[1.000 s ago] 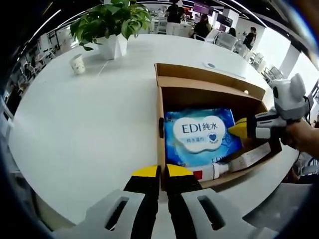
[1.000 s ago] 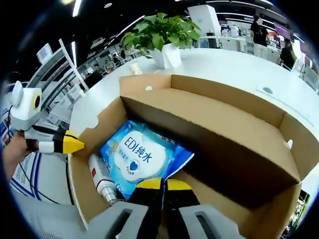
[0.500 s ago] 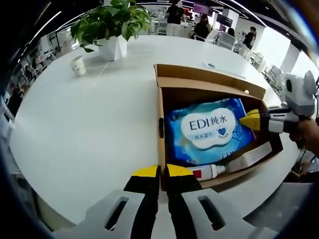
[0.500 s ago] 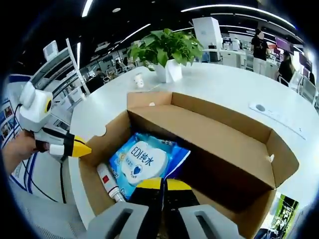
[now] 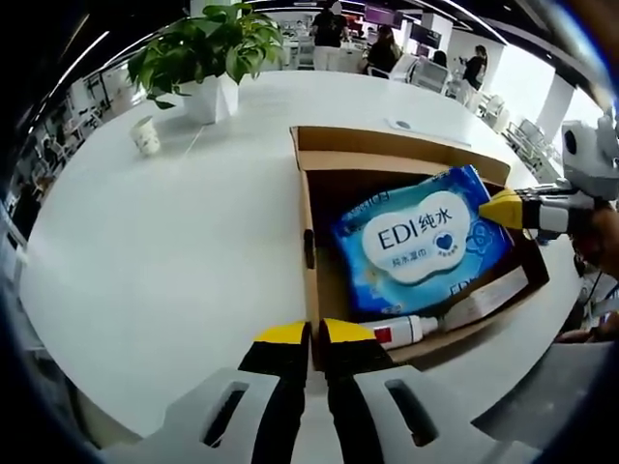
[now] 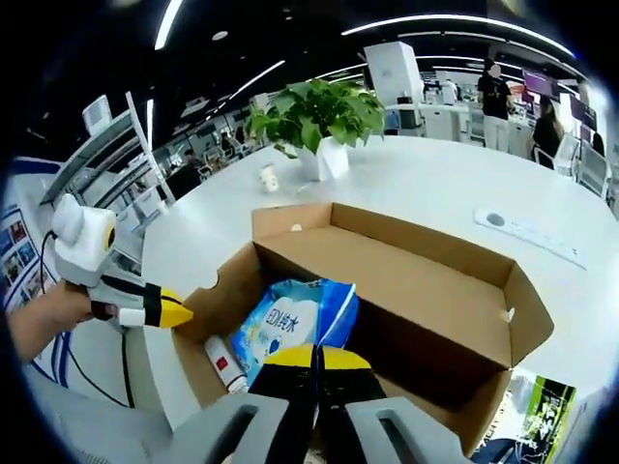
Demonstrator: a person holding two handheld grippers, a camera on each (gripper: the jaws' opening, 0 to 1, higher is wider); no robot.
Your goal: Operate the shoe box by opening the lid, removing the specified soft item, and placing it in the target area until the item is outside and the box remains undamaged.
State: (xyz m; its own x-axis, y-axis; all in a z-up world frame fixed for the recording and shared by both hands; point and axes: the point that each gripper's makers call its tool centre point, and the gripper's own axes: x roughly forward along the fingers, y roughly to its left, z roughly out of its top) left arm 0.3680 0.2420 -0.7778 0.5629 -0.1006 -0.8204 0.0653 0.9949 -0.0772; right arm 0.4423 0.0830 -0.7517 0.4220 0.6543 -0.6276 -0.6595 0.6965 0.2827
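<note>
The open cardboard shoe box (image 5: 387,159) (image 6: 416,280) lies on the white table with its lid folded back. A blue wet-wipes pack (image 5: 416,237) (image 6: 290,324) with a white "EDI" label is tilted up above the box floor. My right gripper (image 5: 488,206) (image 6: 314,356) is shut on the pack's edge. My left gripper (image 5: 311,334) (image 6: 184,314) is shut, with its yellow tips against the box's near end wall. I cannot tell whether it pinches the cardboard.
A white tube with a red band (image 5: 406,333) (image 6: 224,364) and a long white carton (image 5: 488,300) lie along the box floor. On the round white table (image 5: 174,242) stand a potted plant (image 5: 203,58) (image 6: 314,111) and a paper cup (image 5: 147,135) (image 6: 270,178).
The right gripper has risen and drawn back with the wipes pack, lifting it off the box floor and tilting it. The left gripper has stayed at the box's end wall.
</note>
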